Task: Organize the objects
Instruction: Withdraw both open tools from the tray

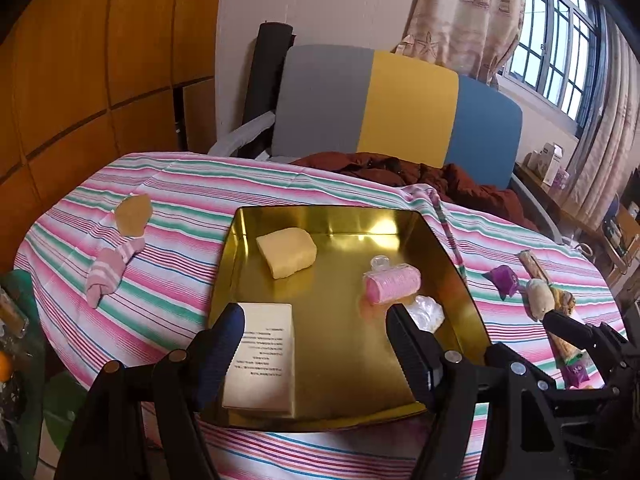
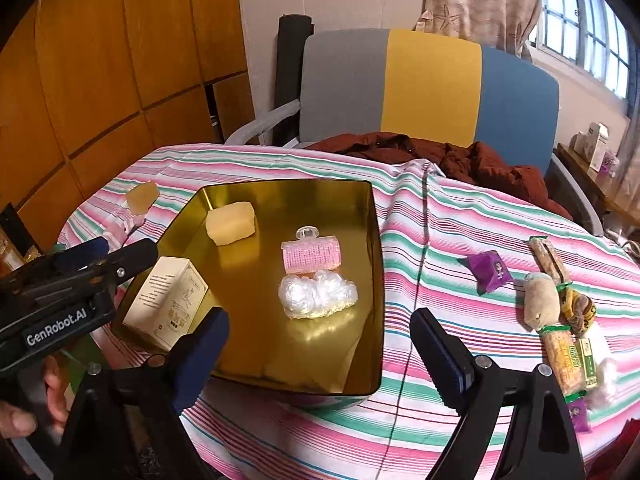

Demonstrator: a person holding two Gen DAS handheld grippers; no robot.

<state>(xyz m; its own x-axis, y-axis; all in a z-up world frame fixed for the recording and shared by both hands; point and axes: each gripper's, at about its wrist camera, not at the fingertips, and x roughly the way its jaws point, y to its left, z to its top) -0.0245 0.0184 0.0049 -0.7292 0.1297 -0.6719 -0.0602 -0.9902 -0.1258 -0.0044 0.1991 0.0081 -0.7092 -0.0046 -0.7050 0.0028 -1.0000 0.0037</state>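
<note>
- Covering the scene from largest to smallest: a round table (image 2: pixel 440 216) under a pink, green and white striped cloth fills both views, with a grey, yellow and blue chair (image 2: pixel 432 84) pushed up at its 12 o'clock edge and a rust-brown jacket (image 2: pixel 472 156) heaped on the seat.
- A gold metal tray (image 2: pixel 376 280) sits at the table's centre. It already holds a white printed box (image 2: pixel 168 300) at its 8 o'clock corner, a pale yellow block (image 2: pixel 231 222) at 11 o'clock, a pink roller (image 2: pixel 311 258) near the middle, and a crumpled clear plastic wad (image 2: pixel 318 294) just in front of the roller.
- Loose things remain on the cloth: at the table's 9 o'clock, a pink striped sock (image 1: pixel 110 270) and a tan piece (image 1: pixel 133 214); at 3 o'clock, a purple wrapped sweet (image 2: pixel 489 270), a beige plush toy (image 2: pixel 541 304) and long snack bars (image 2: pixel 564 360) lying close together.
- The left tongs (image 1: pixel 316 332) hang spread wide over the tray's near edge, holding nothing.
- The right tongs (image 2: pixel 320 340) are likewise spread wide and empty, above the tray's near right corner.
- Judging the risks: both tongs crowd the same near rim, so they could knock each other or tip the light tray. The 3 o'clock items lie tightly packed, so a grab there may catch two at once or push one off the table edge. The soft sock could slip or drag the cloth.
</note>
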